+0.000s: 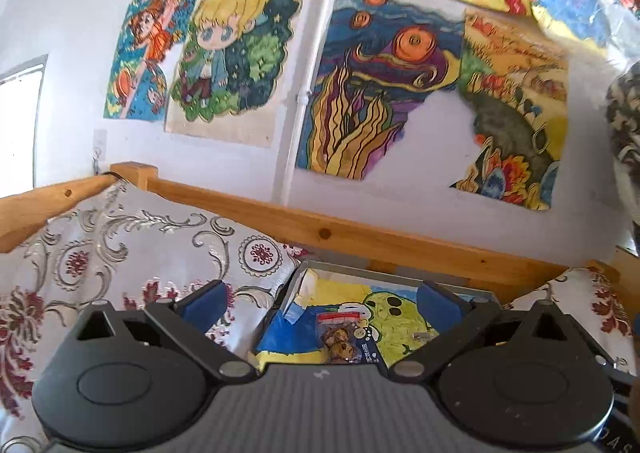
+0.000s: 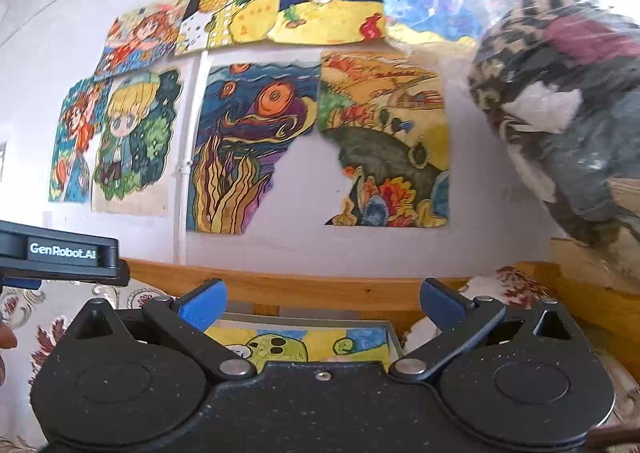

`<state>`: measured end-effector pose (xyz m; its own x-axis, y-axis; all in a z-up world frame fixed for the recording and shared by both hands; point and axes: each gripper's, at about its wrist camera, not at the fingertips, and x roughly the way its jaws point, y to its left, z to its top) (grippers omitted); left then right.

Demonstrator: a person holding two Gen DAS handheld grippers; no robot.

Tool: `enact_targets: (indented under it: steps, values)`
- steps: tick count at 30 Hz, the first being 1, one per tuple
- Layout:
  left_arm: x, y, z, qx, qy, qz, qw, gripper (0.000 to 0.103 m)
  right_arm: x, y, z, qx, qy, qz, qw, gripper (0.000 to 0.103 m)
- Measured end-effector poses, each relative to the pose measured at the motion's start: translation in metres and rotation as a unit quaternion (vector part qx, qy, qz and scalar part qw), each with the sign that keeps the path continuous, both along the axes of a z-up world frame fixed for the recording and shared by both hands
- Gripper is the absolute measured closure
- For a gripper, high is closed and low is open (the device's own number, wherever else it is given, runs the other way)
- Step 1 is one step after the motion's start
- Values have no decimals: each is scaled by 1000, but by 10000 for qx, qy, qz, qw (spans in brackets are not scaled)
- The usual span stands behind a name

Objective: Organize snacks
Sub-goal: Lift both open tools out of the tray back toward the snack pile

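My left gripper (image 1: 320, 299) is open, with nothing between its blue fingertips. Below and beyond it a clear snack packet (image 1: 340, 337) with brown round pieces and a red-white top lies in a grey box (image 1: 332, 267) lined with a yellow, blue and green drawing. My right gripper (image 2: 322, 301) is open too and holds nothing. It hovers over the same grey box (image 2: 394, 341), where only the drawing shows. The body of the left gripper tool (image 2: 60, 249) enters the right wrist view at the left edge.
A wooden rail (image 1: 360, 237) runs behind the box, with patterned floral cushions (image 1: 120, 253) on both sides. Colourful drawings (image 1: 380, 85) cover the white wall. A plastic-wrapped bundle of fabric (image 2: 560, 113) bulges in at the upper right.
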<state>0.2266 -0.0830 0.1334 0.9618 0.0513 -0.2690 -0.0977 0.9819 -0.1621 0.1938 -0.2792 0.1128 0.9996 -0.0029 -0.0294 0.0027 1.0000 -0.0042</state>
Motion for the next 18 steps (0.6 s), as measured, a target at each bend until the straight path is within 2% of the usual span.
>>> enact_targets:
  steps: [6, 11, 18]
  values:
    - [-43, 5, -5, 76, -111, 67, 9999, 1, -41, -3, -2, 80, -80, -81, 9999, 1]
    - [-77, 11, -12, 122, -159, 77, 9998, 1, -83, -11, -18, 256, -97, -125, 9995, 1]
    - [-119, 21, -32, 243, -316, -146, 9991, 1, -134, -4, -51, 83, 356, -231, 9991, 1]
